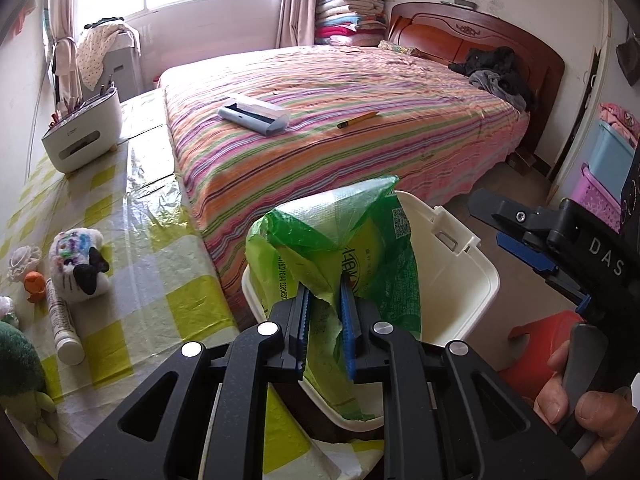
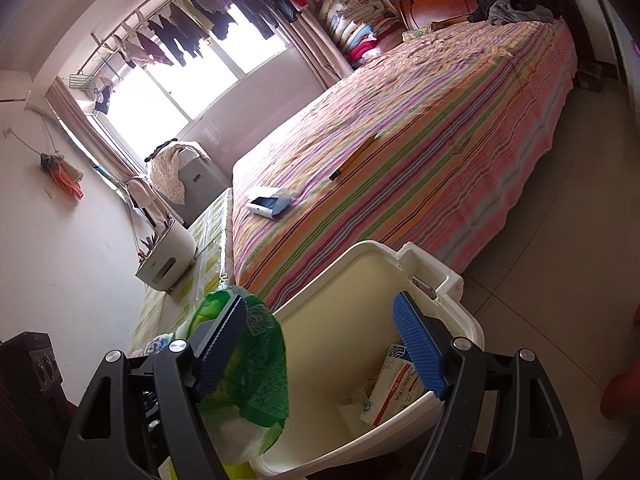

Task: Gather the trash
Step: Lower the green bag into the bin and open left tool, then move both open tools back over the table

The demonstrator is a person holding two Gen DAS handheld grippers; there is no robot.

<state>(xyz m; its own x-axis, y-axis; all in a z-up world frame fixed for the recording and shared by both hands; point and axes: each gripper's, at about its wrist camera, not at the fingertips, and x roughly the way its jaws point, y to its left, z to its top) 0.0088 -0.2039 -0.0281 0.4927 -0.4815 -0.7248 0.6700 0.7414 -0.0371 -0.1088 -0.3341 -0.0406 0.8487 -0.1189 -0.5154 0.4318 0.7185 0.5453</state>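
Left gripper (image 1: pixel 325 312), low centre of the left wrist view: fingers narrow, green plastic bag (image 1: pixel 336 248) between the blue pads, which look slightly off the film; bag hangs crumpled over the rim of the white bin (image 1: pixel 472 276). Right gripper (image 2: pixel 320 344): fingers wide apart, nothing held, poised over the bin mouth. In the left view the right gripper sits at the right edge, a hand (image 1: pixel 576 404) on its handle.

Bin contents, right wrist view: a white-and-red carton (image 2: pixel 394 390) with blue logo plus crumpled paper at the bottom. Bag sits lower left there, against the bin's left wall.

Left of the bin: table with yellow-check cover (image 1: pixel 152 280), plush cat toy (image 1: pixel 82 264), white tube (image 1: pixel 62 320), white organiser box (image 1: pixel 82 136) further up.

Beyond: bed with striped cover (image 1: pixel 340 120), a flat white-blue case (image 1: pixel 256 114) and a pencil (image 1: pixel 357 120) on it, dark clothes (image 1: pixel 496 68) by the wooden headboard. Window upper left, folded quilts stacked beside it.

Writing: "DAS" on the right gripper body; bag print and QR code unreadable.
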